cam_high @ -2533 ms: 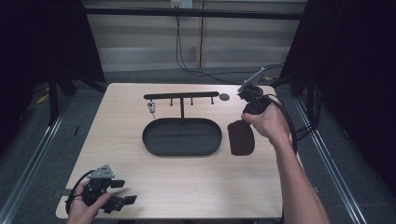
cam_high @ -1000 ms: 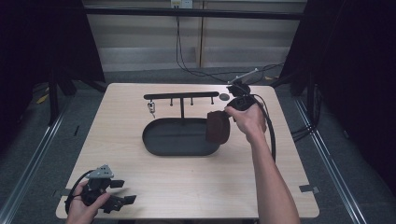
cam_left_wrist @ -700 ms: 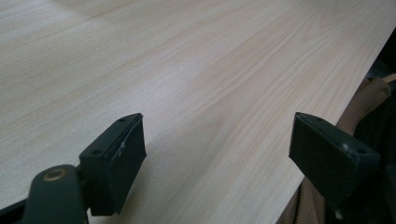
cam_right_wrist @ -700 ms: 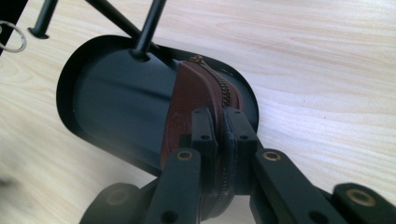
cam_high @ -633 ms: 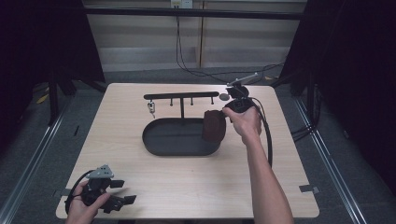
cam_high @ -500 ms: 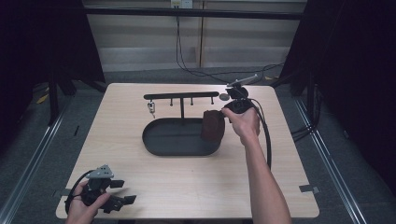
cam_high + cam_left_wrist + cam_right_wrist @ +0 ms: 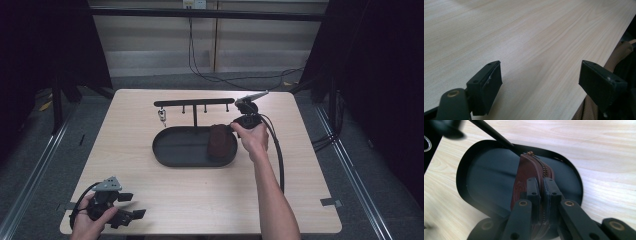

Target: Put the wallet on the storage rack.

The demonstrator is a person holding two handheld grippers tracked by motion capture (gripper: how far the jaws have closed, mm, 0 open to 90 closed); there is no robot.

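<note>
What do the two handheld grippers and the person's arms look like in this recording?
Both the left gripper and the right gripper are black with blocky square-ended jaws; brass-coloured pivot pins show. Each carries a grey three-cornered plate and trails a black cable. The forearms are bare, with no sleeves visible.

The high view is evenly lit from above: the pale tabletop is bright and clear, while the surroundings at the left and right edges of the frame fall into near-black. Shadows on the wood are soft and short. The picture is slightly soft overall, with fine detail smeared. In the left gripper view, light washes the upper left of the frame paler; wood grain is sharp mid-frame, and the dark jaws at the bottom cast a faint shadow. In the right gripper view, bright glare bleaches the wood at the upper right, the black tray shows a dull sheen, and the upper left and bottom corners are blurred, out of focus.
</note>
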